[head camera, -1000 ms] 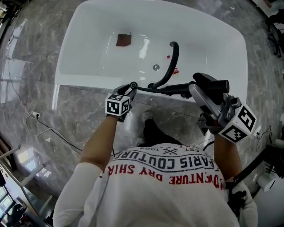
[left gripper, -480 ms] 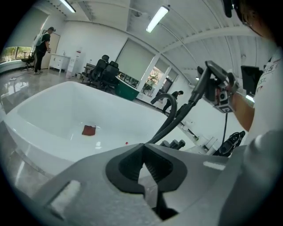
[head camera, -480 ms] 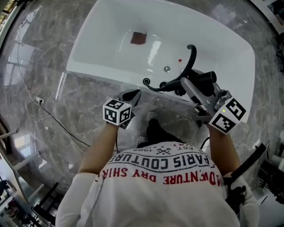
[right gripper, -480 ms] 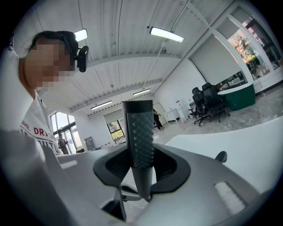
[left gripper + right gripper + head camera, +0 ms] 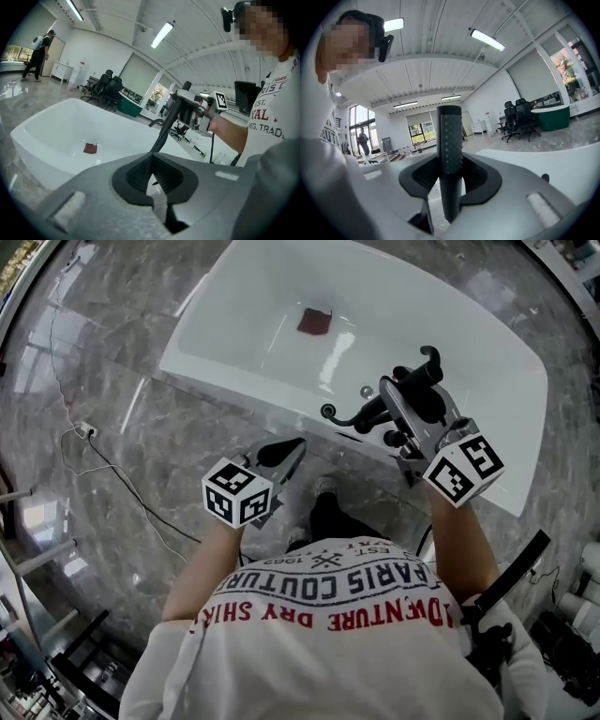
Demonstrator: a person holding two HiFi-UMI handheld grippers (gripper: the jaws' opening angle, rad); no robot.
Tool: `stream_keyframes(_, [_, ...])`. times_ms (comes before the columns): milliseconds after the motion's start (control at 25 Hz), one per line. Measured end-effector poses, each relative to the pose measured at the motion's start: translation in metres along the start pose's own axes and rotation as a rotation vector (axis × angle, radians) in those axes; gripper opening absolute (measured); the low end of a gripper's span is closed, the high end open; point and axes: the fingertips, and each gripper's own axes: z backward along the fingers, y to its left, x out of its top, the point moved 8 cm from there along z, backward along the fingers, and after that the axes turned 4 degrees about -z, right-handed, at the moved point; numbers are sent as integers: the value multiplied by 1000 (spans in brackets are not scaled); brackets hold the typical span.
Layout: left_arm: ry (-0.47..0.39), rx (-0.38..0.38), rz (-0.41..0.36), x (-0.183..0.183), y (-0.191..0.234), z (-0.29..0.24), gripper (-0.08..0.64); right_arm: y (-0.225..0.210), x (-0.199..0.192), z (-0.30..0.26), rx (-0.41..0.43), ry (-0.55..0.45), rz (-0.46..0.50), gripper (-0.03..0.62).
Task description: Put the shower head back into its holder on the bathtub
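Observation:
The black shower head (image 5: pixel 427 390) is held over the near rim of the white bathtub (image 5: pixel 234 324), with my right gripper (image 5: pixel 400 401) shut on its handle. In the right gripper view the dotted handle (image 5: pixel 450 140) stands upright between the jaws of my right gripper (image 5: pixel 450 174). Its black hose (image 5: pixel 353 421) runs to a dark round fitting (image 5: pixel 328 412) on the rim. My left gripper (image 5: pixel 292 446) is shut and empty, short of the rim and apart from the hose. In the left gripper view my left gripper (image 5: pixel 152 173) points at the hose (image 5: pixel 162 135) and shower head (image 5: pixel 186 101).
A brown patch (image 5: pixel 316 321) lies on the tub floor, near the drain (image 5: pixel 367 390). Grey marble floor (image 5: pixel 112 427) surrounds the tub, and a white cable (image 5: pixel 103 460) trails across it at the left. The person's legs and shoe (image 5: pixel 323 507) are close to the tub's near side.
My left gripper has let go of the hose at the rim fitting, closed, and drawn back toward the person. My right gripper has carried the shower head closer over the rim.

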Motion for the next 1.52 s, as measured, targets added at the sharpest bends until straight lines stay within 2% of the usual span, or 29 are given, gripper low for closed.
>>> stream_keyframes(240, [-28,11,-4,7,-4,15,2,-2,16,-16,-30,-61,47,126])
stream_keyframes(480, [-27,36,0,5,-1,20,2,-10,-9,-36,-44,-27,79,126])
stream_keyframes(880, [-13,58,21,-2,2,26,2,-28,-83,-69,-54,119,42,126])
stream_keyframes(1160, [-4,77,38,-9,5,28,2,-45,-142,-86,-73,269,39,126])
stream_keyframes(1520, [2,108,69,-17,15,37,2,-53,-193,-102,-110,410,97,124])
